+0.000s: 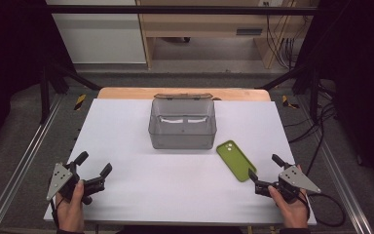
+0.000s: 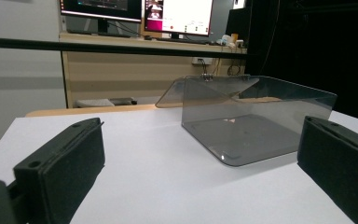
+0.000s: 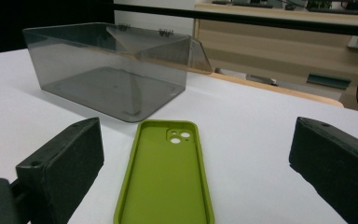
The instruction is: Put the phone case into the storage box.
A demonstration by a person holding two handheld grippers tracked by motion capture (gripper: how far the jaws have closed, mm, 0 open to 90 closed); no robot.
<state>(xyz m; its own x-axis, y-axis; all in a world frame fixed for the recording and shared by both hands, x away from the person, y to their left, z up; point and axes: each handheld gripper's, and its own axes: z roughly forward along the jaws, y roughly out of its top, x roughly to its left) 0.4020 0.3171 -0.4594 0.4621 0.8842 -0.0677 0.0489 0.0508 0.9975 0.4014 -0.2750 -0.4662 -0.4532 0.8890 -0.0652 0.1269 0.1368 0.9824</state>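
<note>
A smoky clear plastic box [image 1: 182,126] with its hinged lid folded back stands at the middle of the white table [image 1: 126,126]; it looks empty. A green phone case [image 1: 236,160] lies inside-up just right of the box's front corner. My right gripper [image 1: 263,170] is open near the table's front right, its jaws spread on either side of the case's near end [image 3: 165,177]. At the front left, my left gripper [image 1: 95,163] is open and holds nothing. It faces the box [image 2: 256,116] from a distance.
The table's wooden far edge [image 1: 126,92] shows behind the box. Metal rails [image 1: 24,156] run along both sides of the table. A black bar [image 2: 98,46] crosses in front of a desk with monitors [image 2: 177,16].
</note>
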